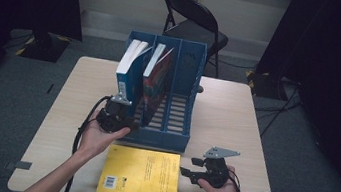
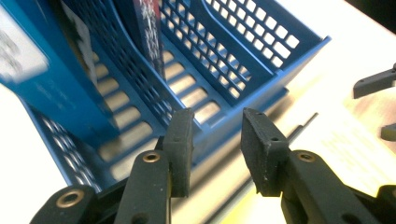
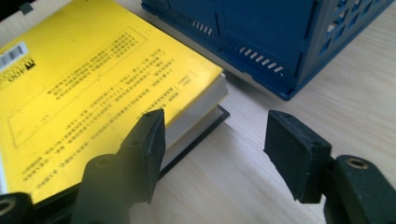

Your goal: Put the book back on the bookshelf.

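The yellow book (image 1: 140,174) lies flat at the table's near edge, in front of the blue rack (image 1: 171,93), looks thick and heavy, so the right gripper (image 1: 187,173), open beside its corner, should pinch the stiff edge.

Yellow book (image 1: 141,173) lies flat, back cover up w/ barcode, at table's (image 1: 236,115) near edge, just before blue rack (image 1: 178,97).
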Motion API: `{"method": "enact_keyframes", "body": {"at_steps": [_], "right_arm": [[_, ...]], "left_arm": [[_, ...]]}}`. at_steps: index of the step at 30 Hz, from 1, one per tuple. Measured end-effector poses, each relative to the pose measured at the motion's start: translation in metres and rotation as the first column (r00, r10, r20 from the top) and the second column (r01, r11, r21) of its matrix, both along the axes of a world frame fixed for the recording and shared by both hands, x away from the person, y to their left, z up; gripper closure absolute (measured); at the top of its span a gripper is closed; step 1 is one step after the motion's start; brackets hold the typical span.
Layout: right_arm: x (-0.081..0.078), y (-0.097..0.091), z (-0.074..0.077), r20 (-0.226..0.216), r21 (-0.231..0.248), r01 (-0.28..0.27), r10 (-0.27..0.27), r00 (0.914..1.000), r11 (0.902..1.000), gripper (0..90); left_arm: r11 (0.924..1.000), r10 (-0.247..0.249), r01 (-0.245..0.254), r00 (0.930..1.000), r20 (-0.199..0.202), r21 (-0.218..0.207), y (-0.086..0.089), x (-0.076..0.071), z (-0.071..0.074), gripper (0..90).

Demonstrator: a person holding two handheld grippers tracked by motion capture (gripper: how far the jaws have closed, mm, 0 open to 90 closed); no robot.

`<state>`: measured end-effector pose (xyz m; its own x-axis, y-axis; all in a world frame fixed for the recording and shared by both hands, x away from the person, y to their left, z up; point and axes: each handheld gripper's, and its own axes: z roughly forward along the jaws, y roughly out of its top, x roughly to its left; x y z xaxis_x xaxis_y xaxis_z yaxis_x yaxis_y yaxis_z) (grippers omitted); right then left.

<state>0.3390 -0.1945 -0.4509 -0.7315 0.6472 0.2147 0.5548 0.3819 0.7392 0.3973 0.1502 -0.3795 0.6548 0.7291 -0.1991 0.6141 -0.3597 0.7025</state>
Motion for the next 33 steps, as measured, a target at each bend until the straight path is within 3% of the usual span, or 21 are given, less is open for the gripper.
{"method": "enact_keyframes", "body": {"at_steps": [2, 4, 8, 11, 13, 19, 25, 29, 30, 33], "right_arm": [[-0.001, 0.001, 0.002, 0.005, 0.007, -0.011, 0.011, 0.9999, 0.9999, 39.1], [-0.002, 0.004, 0.002, 0.004, 0.013, -0.028, 0.028, 0.9996, 0.9995, 40.4], [-0.005, 0.013, 0.002, -0.006, 0.017, -0.066, 0.066, 0.9978, 0.9977, 41.2], [-0.006, 0.02, 0.0, -0.014, 0.008, -0.086, 0.086, 0.9962, 0.9963, 41.3], [-0.007, 0.025, -0.001, -0.017, 0.006, -0.099, 0.099, 0.9949, 0.9951, 41.8], [-0.009, 0.029, -0.001, -0.012, -0.004, -0.094, 0.094, 0.9955, 0.9956, 40.3], [-0.009, 0.032, 0.001, -0.002, -0.026, -0.087, 0.087, 0.9962, 0.9959, 42.3], [-0.007, 0.037, 0.002, 0.009, -0.04, -0.092, 0.092, 0.9957, 0.995, 43.6], [-0.006, 0.039, 0.002, 0.006, -0.045, -0.093, 0.094, 0.9956, 0.9946, 43.8], [-0.002, 0.046, 0.004, 0.011, -0.059, -0.11, 0.111, 0.9938, 0.9922, 45.2]], "left_arm": [[0.9996, -0.002, 0.001, 0.9996, 0.029, 0.029, 0.0, -0.009, -0.003, 63.8], [0.9997, -0.022, 0.022, 0.9998, 0.003, 0.007, 0.002, -0.016, -0.009, 63.0], [0.9991, -0.032, 0.032, 0.9995, 0.0, 0.027, 0.001, -0.034, -0.027, 61.5], [0.9953, -0.086, 0.088, 0.9953, -0.045, 0.04, -0.006, -0.047, -0.042, 58.9], [0.992, -0.1, 0.101, 0.9948, -0.021, 0.076, -0.009, -0.053, -0.051, 57.6], [0.9877, -0.142, 0.139, 0.9891, 0.038, 0.071, -0.008, -0.058, -0.056, 52.3], [0.9821, -0.188, 0.184, 0.9716, 0.144, 0.039, 0.003, -0.064, -0.066, 51.8], [0.9816, -0.19, 0.186, 0.9725, 0.135, 0.044, 0.007, -0.066, -0.065, 46.5], [0.9835, -0.179, 0.173, 0.9755, 0.128, 0.053, 0.008, -0.065, -0.064, 46.0], [0.9871, -0.16, 0.159, 0.9842, 0.076, 0.018, 0.015, -0.06, -0.061, 42.8]]}}
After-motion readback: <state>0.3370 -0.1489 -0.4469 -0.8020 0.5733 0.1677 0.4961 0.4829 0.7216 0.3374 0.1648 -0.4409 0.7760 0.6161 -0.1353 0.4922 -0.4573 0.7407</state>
